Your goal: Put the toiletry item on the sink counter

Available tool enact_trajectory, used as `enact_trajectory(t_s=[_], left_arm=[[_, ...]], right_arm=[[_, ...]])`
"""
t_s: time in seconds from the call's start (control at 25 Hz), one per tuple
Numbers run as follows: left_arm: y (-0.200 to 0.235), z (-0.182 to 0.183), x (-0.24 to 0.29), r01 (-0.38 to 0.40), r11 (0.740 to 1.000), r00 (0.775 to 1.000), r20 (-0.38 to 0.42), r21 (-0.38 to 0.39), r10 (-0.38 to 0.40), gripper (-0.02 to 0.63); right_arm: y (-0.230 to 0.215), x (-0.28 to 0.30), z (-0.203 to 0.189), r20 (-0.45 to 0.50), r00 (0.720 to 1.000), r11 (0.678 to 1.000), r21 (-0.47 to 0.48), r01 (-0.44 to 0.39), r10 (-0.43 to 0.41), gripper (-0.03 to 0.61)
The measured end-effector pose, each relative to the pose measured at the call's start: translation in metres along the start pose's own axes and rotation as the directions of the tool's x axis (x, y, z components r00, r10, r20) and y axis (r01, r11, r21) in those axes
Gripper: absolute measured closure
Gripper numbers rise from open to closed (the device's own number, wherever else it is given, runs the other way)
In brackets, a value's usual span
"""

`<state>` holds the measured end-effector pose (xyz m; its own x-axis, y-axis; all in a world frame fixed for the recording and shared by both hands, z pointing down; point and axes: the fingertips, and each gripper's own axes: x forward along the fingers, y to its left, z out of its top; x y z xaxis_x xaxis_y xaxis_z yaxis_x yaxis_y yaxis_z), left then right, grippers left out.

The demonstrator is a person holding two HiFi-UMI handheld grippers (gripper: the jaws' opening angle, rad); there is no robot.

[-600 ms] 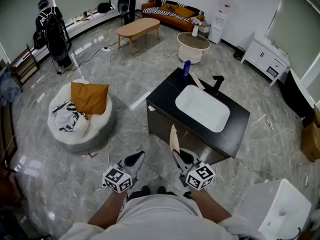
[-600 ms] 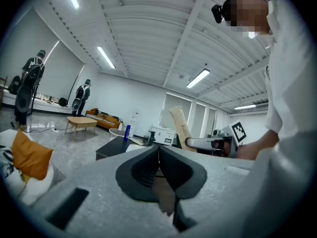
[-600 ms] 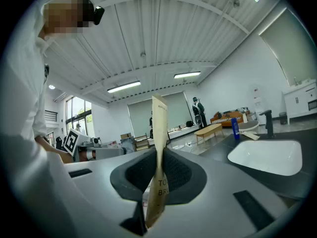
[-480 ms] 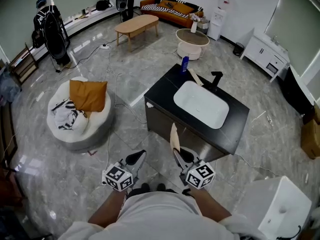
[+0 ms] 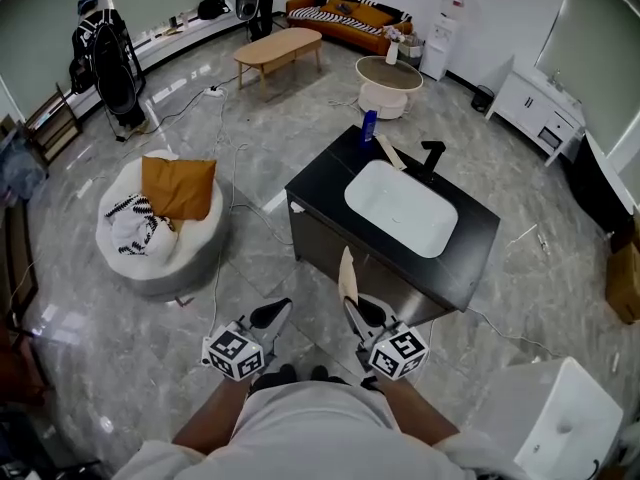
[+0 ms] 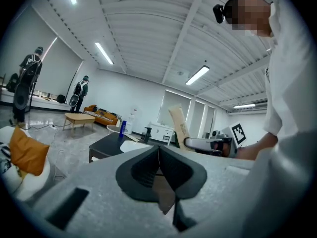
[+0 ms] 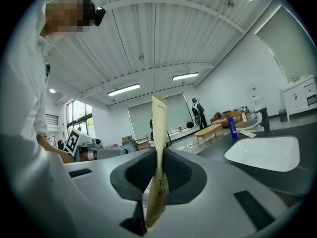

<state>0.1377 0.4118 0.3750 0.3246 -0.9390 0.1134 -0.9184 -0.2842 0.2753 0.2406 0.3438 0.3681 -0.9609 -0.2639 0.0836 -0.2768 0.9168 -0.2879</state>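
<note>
though half-hidden in right tool (image 7: 159, 178), toothbrush box (image 7: 159, 125)

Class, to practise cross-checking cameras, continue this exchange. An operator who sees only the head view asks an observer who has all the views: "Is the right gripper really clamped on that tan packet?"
Observer: Yes. In the right gripper view the right gripper has both jaws pressed shut on the packet.
Operator: Can you tell what the packet is?
Observer: Its lower face carries print beginning "TO" and "BRU", which can't be read from the head view.
Operator: And the left gripper?
Observer: The left gripper view shows its jaws closed together with nothing between them.
</note>
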Motion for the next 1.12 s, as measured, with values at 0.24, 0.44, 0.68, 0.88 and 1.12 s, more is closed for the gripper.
enact_trajectory(t_s=[0.24,0.44,0.68,0.88,1.12], left_arm=[[-0.005,-0.011,0.000,-0.028,1.000,1.000,-0.011,-0.013,0.028,0.598],[-0.004,-0.011,-0.006,-0.056,0.998,0.998,-0.017,-0.005,0.056,0.597],[0.018,-0.023,-0.023,-0.119,0.992,0.992,-0.036,-0.033,0.118,0.598],[0.039,-0.038,-0.016,-0.132,0.988,0.991,-0.050,-0.076,0.128,0.598],[0.072,-0.038,0.009,-0.117,0.988,0.993,-0.035,-0.100,0.114,0.598]], right_arm=[[-0.007,-0.011,-0.009,0.009,1.000,0.999,0.032,-0.010,0.009,0.534],[-0.024,-0.020,-0.008,0.025,1.000,0.998,0.064,0.008,-0.010,0.534],[-0.042,-0.020,-0.010,0.037,0.998,0.995,0.089,0.049,-0.052,0.534],[-0.056,-0.008,-0.018,-0.013,0.998,0.994,0.081,0.068,-0.067,0.534],[-0.065,0.028,-0.025,-0.056,0.997,0.996,0.071,0.055,-0.051,0.534]])
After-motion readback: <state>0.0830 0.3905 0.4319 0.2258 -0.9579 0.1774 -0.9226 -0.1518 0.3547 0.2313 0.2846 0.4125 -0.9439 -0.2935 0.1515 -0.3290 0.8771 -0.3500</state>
